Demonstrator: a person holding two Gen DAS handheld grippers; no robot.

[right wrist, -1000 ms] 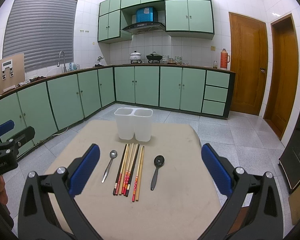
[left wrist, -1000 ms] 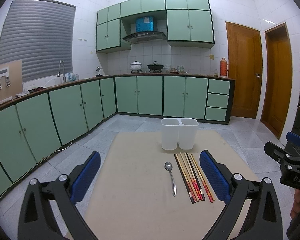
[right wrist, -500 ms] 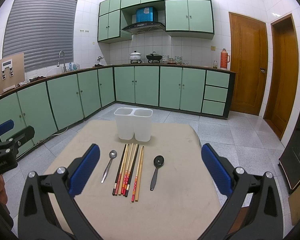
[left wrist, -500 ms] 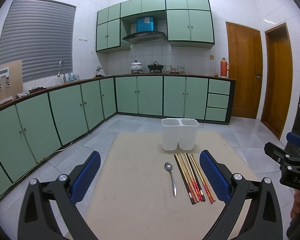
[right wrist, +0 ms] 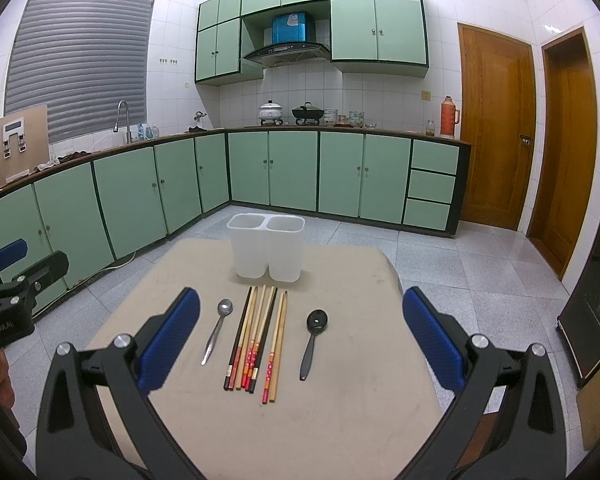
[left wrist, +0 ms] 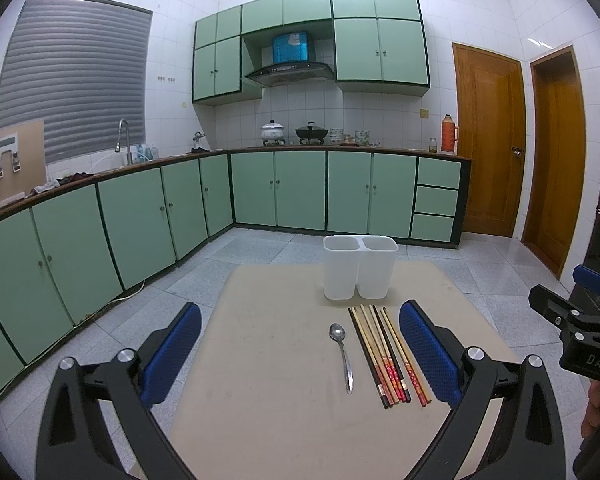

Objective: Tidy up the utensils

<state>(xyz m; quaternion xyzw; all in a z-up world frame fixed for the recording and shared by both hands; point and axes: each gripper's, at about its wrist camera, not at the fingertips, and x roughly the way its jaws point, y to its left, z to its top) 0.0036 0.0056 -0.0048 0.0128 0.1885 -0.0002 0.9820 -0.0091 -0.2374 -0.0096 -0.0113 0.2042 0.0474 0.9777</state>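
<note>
While both the left gripper (left wrist: 300, 354) and right gripper (right wrist: 300, 338) hover wide open, the steel spoon (right wrist: 217, 330), wooden chopsticks (right wrist: 256, 338) and black plastic spoon (right wrist: 313, 340) lie mid-table (right wrist: 340, 420), white two-compartment plastic holder (right wrist: 266, 248) near its far edge

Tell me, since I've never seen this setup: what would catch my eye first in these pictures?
Probably the row of utensils on the beige table: a metal spoon, a bundle of chopsticks and a black spoon, left to right. Just behind them stands an empty white two-compartment holder. Framing it all are the open blue-padded right tool and left tool, with mint-green cabinets behind.
</note>
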